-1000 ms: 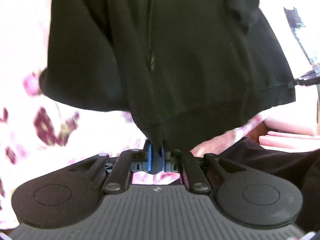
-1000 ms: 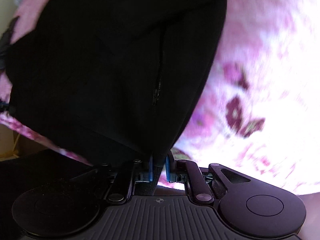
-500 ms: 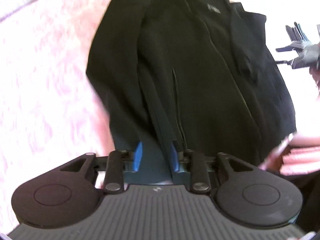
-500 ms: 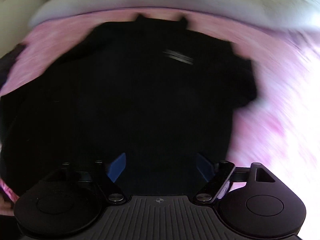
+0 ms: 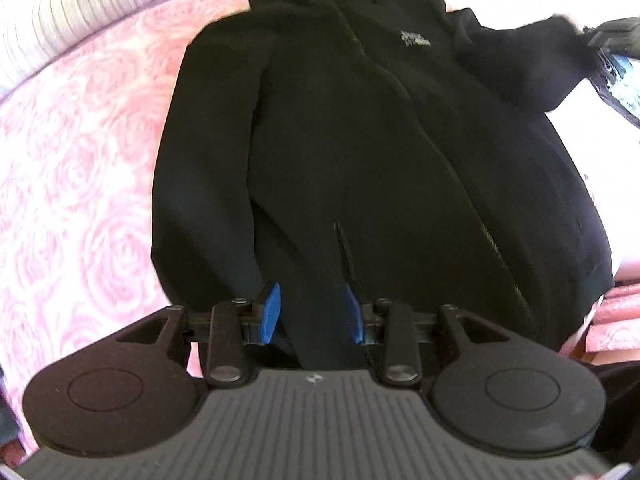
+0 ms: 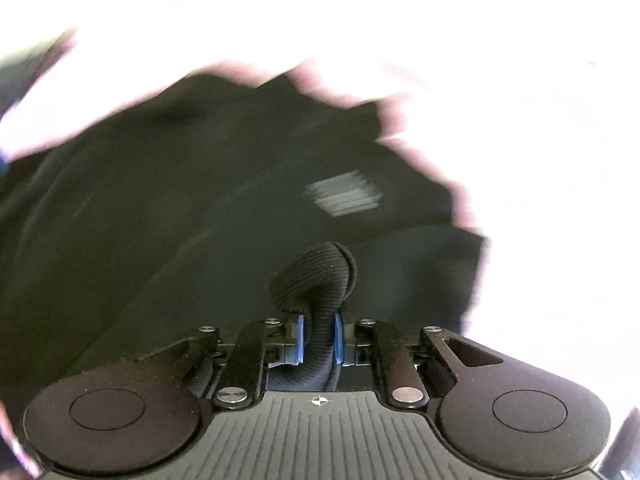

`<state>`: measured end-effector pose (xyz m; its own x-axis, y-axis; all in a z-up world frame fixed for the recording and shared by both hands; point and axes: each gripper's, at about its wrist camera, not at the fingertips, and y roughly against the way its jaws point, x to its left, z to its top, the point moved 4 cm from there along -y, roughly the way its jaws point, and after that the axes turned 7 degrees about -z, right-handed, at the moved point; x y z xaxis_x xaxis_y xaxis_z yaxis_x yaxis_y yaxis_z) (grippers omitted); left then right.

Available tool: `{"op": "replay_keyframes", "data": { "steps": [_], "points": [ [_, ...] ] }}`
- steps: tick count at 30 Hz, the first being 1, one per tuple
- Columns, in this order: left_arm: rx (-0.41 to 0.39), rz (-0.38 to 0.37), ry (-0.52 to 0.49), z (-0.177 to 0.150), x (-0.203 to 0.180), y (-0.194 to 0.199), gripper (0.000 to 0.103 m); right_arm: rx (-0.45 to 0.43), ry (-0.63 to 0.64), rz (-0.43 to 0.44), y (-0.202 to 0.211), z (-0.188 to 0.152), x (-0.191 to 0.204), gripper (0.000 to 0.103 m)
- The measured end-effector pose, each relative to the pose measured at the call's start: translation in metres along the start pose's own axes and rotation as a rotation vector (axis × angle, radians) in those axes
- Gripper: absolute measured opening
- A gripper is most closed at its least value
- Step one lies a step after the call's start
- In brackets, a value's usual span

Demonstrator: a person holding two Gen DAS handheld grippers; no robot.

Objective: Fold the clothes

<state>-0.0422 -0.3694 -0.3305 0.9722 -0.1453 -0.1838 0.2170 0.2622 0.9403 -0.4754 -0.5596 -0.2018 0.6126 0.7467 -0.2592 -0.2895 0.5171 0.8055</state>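
My right tongs (image 6: 319, 340) pinch a ribbed cuff (image 6: 316, 276); my left tongs (image 5: 312, 312) gape wide over the hem. The black jacket (image 5: 360, 160) lies spread, zipped, mid-bed (image 5: 80, 160): soft, limp fleece, best gripped by cuffs and hem.

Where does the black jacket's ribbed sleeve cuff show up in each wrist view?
Left wrist view: the cuff is at the far upper right, at the end of the outstretched sleeve, beside the right gripper.
Right wrist view: lower centre, pinched between the blue pads.
Shared landmark: the pale chest logo on the jacket.
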Motion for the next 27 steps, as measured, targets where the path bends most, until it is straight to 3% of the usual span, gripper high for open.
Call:
{"op": "replay_keyframes", "data": {
  "steps": [4,6,7,8,9,10,13,16,22,27],
  "points": [
    [-0.015,0.016,0.001,0.016,-0.006,0.0,0.031,-0.059,-0.265,-0.418,0.068,-0.027,-0.177,0.013],
    [-0.021,0.022,0.001,0.023,-0.008,0.0,0.034,-0.026,-0.392,-0.634,0.075,-0.05,-0.247,0.015],
    [-0.024,0.026,0.002,0.027,-0.01,0.001,0.035,0.01,-0.45,-0.725,0.072,-0.063,-0.273,0.03],
    [-0.027,0.029,0.002,0.03,-0.011,0.001,0.035,0.065,-0.486,-0.773,0.063,-0.076,-0.289,0.037],
    [-0.03,0.032,0.002,0.034,-0.013,0.001,0.036,0.104,-0.494,-0.791,0.052,-0.084,-0.294,0.05],
    [-0.033,0.036,0.003,0.037,-0.014,0.001,0.038,0.109,-0.484,-0.762,0.042,-0.087,-0.29,0.059],
    [-0.025,0.076,0.024,0.03,-0.023,0.001,0.042,0.09,-0.448,-0.618,0.023,-0.082,-0.254,0.063],
    [-0.009,0.133,0.067,0.019,-0.015,0.012,0.044,0.064,-0.445,-0.429,0.007,-0.079,-0.193,0.067],
    [0.015,0.201,0.161,-0.031,0.003,0.024,0.06,0.119,-0.408,-0.044,-0.054,-0.067,-0.015,0.067],
    [-0.005,0.184,0.256,-0.074,0.044,0.023,0.06,0.133,-0.354,0.152,-0.06,-0.044,0.09,0.069]
  ]
}}
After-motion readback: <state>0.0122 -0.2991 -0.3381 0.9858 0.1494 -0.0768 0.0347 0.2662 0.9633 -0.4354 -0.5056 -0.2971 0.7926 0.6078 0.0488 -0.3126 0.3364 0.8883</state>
